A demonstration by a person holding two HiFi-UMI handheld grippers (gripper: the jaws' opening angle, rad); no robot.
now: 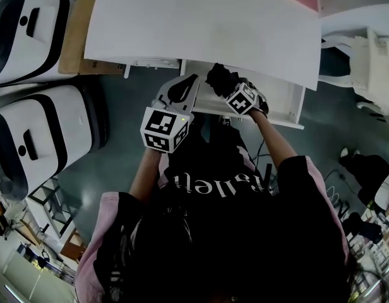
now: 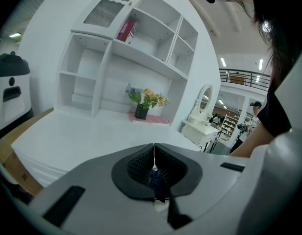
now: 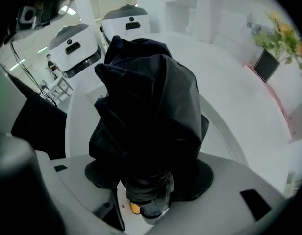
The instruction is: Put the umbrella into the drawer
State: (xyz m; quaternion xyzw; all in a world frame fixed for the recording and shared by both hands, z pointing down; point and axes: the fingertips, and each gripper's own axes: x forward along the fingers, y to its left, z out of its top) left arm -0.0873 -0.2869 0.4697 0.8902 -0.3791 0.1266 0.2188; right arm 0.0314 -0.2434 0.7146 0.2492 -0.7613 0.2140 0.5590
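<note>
Since the white desk (image 1: 201,24) fills the upper part of the head view, start there. Its open drawer (image 1: 284,98) is pulled out from under the desk's near edge, toward the right corner.

The left gripper (image 1: 182,90) hangs by the drawer's left end with its pads pressed together and nothing clearly held. A dark bit low behind the pads cannot be identified.

The right gripper (image 1: 229,88) is the nearer one, poised over the left half of the drawer. Its jaws are clamped on the handle end of the folded black umbrella (image 3: 151,111).

The umbrella's long axis runs straight out along the jaws, with the bunched canopy pointing toward the desk. It therefore lies across the drawer's length, above the cavity and not yet laid in it. Lowering it will probably call for turning it to lie along the drawer.

Print on the person's black shirt (image 1: 223,183), seen upside down, appears to read "Ballet". A red book (image 2: 127,31) on the hutch shelf has lettering too small to read.
</note>
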